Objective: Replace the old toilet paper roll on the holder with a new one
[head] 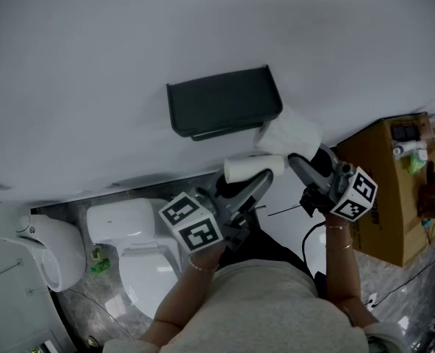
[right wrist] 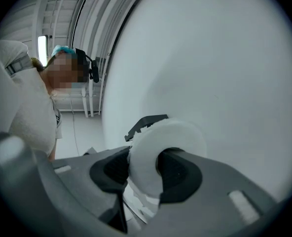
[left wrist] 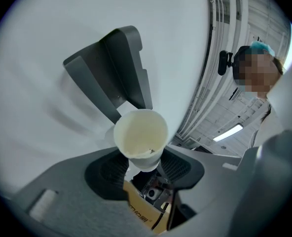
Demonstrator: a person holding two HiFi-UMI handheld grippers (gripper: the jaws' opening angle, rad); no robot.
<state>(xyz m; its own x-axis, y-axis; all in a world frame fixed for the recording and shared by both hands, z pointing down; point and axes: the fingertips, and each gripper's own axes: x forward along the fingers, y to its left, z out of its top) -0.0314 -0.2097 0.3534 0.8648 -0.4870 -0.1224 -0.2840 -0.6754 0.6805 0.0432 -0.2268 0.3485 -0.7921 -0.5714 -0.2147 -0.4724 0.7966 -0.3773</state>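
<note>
Ok so both hands are up at the wall (head: 92, 65), right under the dark holder (head: 225, 101).

The left gripper (head: 265, 173) has its fingers clamped on the core (head: 245, 168). It's a bare cream tube, lying roughly sideways just below the holder. In the left gripper view the core (left wrist: 140, 135) points its open end at the camera, pinched between the two pads, with the holder (left wrist: 111, 73) behind it.

The right gripper (head: 298, 159) has the roll (head: 295, 129), held just beside the holder's lower right corner. From the right gripper view the fingers (right wrist: 178, 172) are squeezing the roll's (right wrist: 180, 135) wall. One pad sits in the centre hole and the other on the outside, with some loose paper hanging underneath. The holder's edge (right wrist: 146, 121) peeks out behind it.

Core and roll are near each other, but I can't tell if they touch.

Down below there's a toilet (head: 137, 248) on the left and a cardboard box (head: 386, 190) on the right.
</note>
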